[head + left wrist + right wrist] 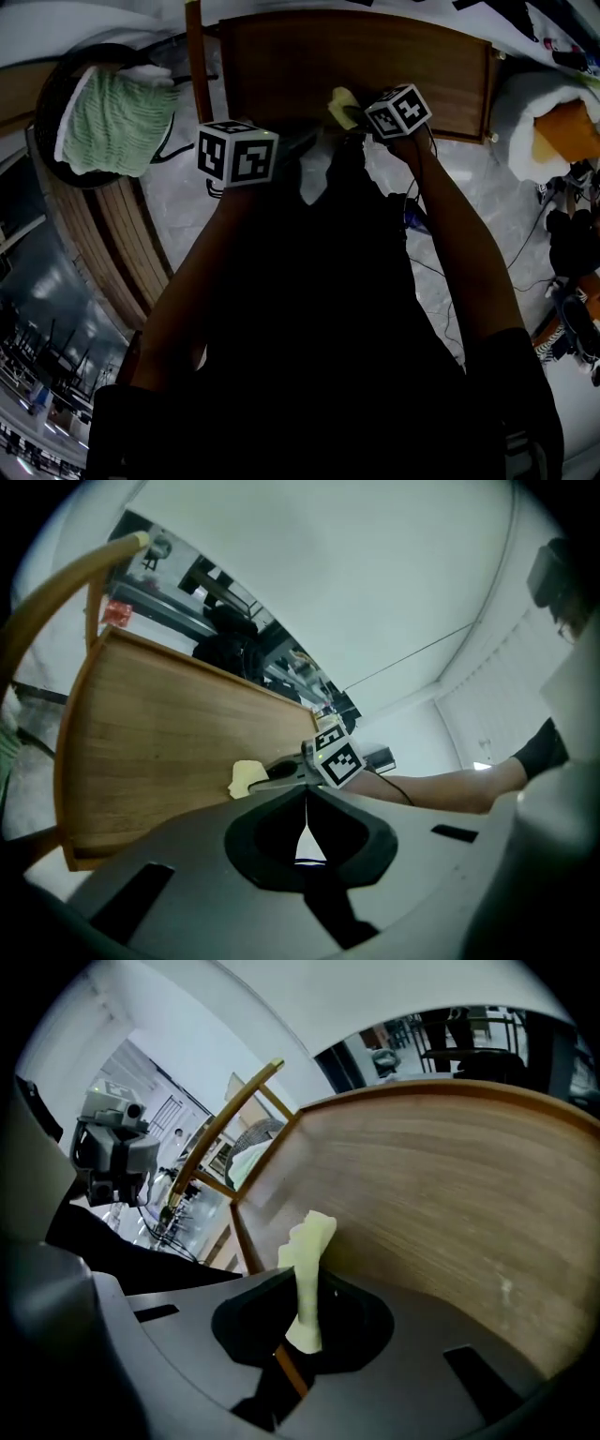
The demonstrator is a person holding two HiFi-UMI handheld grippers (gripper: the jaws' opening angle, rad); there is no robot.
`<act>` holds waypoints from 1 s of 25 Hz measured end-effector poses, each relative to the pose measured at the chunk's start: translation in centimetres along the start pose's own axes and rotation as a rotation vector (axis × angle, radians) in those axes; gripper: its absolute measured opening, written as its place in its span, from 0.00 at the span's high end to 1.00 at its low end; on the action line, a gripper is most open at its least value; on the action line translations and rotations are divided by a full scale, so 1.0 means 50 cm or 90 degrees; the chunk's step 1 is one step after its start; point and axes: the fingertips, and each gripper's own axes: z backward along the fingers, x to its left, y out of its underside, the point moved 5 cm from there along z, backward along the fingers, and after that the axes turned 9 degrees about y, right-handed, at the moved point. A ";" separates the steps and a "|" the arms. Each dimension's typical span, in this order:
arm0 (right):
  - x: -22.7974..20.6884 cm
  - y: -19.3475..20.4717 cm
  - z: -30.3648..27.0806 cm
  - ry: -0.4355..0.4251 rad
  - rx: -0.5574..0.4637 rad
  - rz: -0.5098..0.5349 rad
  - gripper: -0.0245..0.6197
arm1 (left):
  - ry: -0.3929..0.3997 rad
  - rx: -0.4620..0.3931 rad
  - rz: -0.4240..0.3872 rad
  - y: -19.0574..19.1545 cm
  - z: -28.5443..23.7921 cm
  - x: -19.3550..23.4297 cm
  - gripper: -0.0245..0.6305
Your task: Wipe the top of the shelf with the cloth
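Pale, stone-patterned floor (183, 220) spreads below the person, with thin cables (525, 246) trailing over it on their right. Nearest to me, both forearms reach forward. The left gripper (305, 806) hangs short of the shelf, its jaws pressed together with nothing between them; I judge it has no part in the work just now.

The right gripper (302, 1286) is further out. Its jaws are pinched on a pale yellow cloth (310, 1239), which stands up past the tips as a narrow folded tuft. Seen from above, that tuft sits at the near edge of the shelf top (375, 66), towards the middle. I cannot tell whether it presses on the wood or only hovers over it.

I reckon the wipe has barely started, as almost all the board lies beyond the cloth. To do it well, the right hand should tip down so the tuft bends over and lays a broad face on the wood, with the hard jaws kept off the surface. Long, overlapping strokes along the grain would then work from the near edge to the back. So little cloth shows that pressing hard could scrape the jaws on the wood.

Off to the left stands a wooden chair (122, 234) draped with a green knitted throw (112, 117).
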 end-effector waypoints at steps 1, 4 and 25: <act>-0.021 0.019 0.016 0.004 -0.002 -0.011 0.89 | 0.004 0.012 -0.002 0.001 -0.022 -0.004 0.94; -0.072 0.068 0.068 0.027 -0.016 -0.035 0.89 | 0.014 0.040 -0.012 -0.003 -0.077 -0.020 0.94; -0.261 0.244 0.258 0.126 -0.004 -0.055 0.89 | 0.049 0.084 -0.046 -0.006 -0.324 -0.123 0.94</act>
